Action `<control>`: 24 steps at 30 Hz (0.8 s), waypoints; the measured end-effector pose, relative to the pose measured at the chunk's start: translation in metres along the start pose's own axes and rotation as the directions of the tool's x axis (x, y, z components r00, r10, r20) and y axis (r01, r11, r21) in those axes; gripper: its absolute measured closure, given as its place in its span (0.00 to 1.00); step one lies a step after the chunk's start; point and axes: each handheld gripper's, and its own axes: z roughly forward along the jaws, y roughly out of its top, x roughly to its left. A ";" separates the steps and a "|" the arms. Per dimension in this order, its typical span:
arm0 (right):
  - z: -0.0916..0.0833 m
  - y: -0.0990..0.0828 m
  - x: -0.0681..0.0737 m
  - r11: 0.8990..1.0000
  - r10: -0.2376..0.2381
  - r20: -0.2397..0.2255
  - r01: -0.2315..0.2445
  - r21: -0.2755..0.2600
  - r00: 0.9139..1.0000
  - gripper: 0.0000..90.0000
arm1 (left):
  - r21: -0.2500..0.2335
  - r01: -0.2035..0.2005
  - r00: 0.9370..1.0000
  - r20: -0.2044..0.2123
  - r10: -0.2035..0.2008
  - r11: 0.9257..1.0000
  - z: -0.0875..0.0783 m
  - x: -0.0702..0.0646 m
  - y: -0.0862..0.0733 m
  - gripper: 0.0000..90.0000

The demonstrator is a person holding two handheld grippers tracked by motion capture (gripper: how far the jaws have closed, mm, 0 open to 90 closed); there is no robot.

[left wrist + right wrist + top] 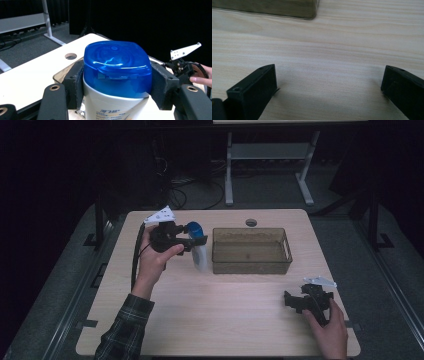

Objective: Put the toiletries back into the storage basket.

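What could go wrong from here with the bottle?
The left gripper clamps the bottle high up, at its blue cap, so the hanging body may swing or slip out. It hangs close beside the bin; it could clip the near wall on the way over.

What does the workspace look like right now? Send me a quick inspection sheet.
Surface: pale wood table with a round hole near its far edge.
Job's things: white bottle with blue cap, upright beside the brown translucent bin.
Clutter: nothing seen.
Grippers: left claw shut on the bottle just under its cap; right claw open, resting on the table, nothing between its jaws.
Cables: black cable trailing from the left claw.
Surroundings: dark floor, white desk frame behind, loose cords.
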 end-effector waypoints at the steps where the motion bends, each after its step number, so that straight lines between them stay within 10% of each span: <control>1: 0.000 0.000 0.000 1.000 0.000 0.000 0.000 0.000 1.000 0.00 | 0.001 -0.002 1.000 -0.001 0.002 1.000 0.002 0.000 0.001 0.41; 24: 0.000 0.000 0.000 1.000 -0.003 -0.002 0.003 0.000 1.000 0.00 | -0.015 -0.009 1.000 -0.025 0.009 1.000 0.043 0.004 0.022 0.41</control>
